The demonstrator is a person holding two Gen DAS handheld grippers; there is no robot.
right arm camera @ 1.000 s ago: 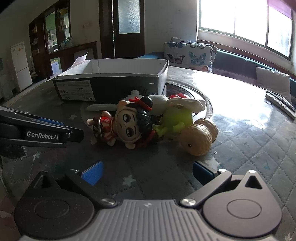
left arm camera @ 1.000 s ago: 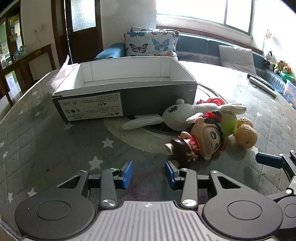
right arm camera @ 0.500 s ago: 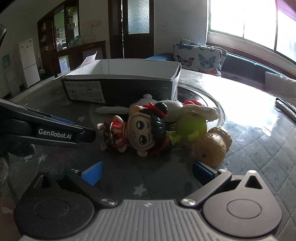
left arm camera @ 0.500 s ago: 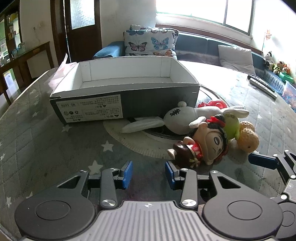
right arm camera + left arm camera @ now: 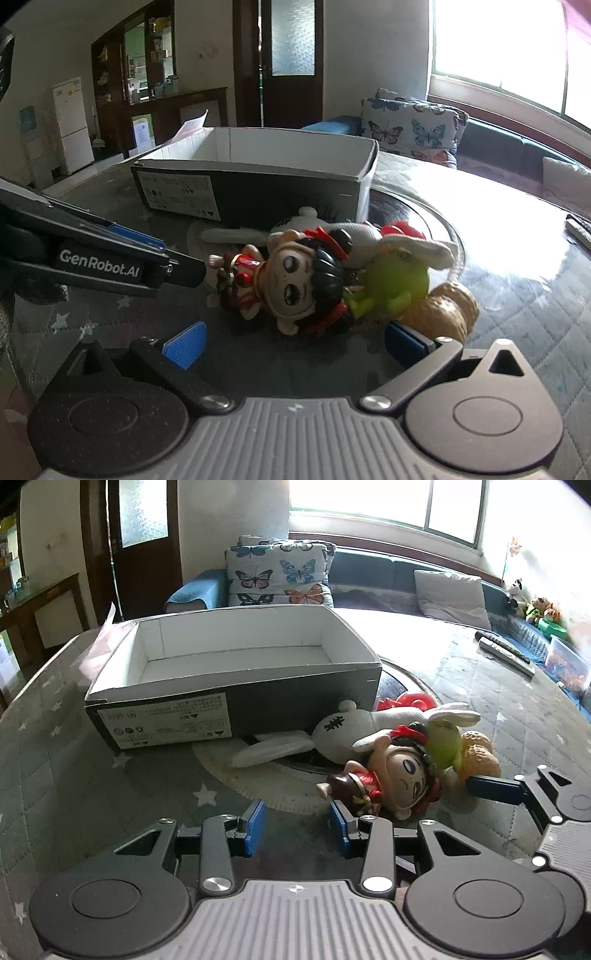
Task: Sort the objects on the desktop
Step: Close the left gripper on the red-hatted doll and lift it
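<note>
Risk: we judge the toys lie tangled, so lifting the doll may drag the green toy along | Position: doll on the table, just ahead of our right gripper, jaws wide apart | left gripper parted, empty | box behind.
</note>
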